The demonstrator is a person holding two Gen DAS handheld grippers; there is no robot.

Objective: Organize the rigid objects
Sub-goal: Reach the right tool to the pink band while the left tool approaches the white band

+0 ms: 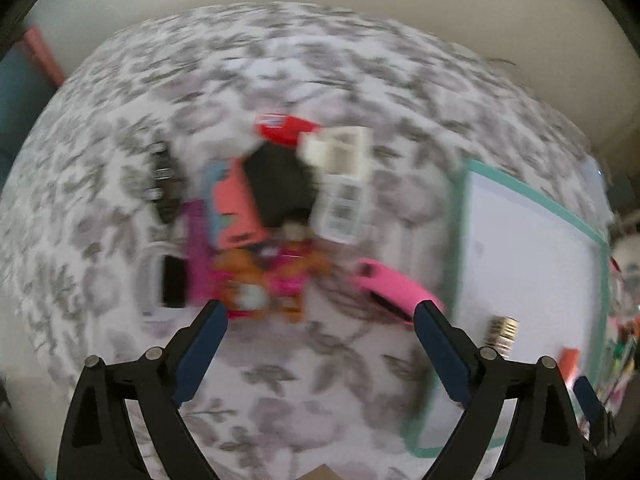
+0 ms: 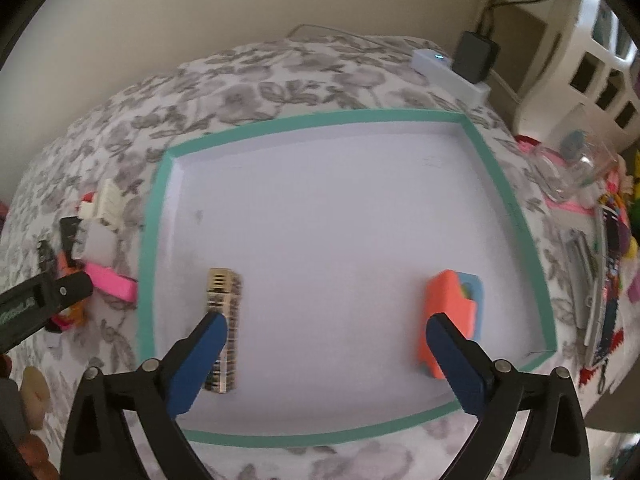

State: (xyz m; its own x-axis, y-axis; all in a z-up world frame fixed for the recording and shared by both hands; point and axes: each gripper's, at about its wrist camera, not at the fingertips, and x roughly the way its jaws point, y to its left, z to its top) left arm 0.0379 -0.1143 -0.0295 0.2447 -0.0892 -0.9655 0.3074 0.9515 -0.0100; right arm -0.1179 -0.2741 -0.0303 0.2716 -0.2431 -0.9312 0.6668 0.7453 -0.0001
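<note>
A pile of small rigid objects lies on the floral cloth in the blurred left wrist view: a red box (image 1: 285, 128), a black piece (image 1: 278, 184), a white barcoded box (image 1: 344, 184), a coral case (image 1: 234, 208), an orange toy (image 1: 260, 280) and a pink case (image 1: 394, 286). My left gripper (image 1: 322, 322) is open and empty just before the pile. A white tray with a teal rim (image 2: 320, 122) holds a gold barcoded box (image 2: 224, 320) and an orange-and-blue case (image 2: 452, 312). My right gripper (image 2: 326, 334) is open and empty over the tray.
The tray also shows at the right of the left wrist view (image 1: 456, 240). A white device (image 2: 448, 68) and a black adapter (image 2: 476, 60) sit beyond the tray. Clutter and a clear container (image 2: 576, 164) lie to the right. The left gripper's arm (image 2: 44, 300) reaches in at the left.
</note>
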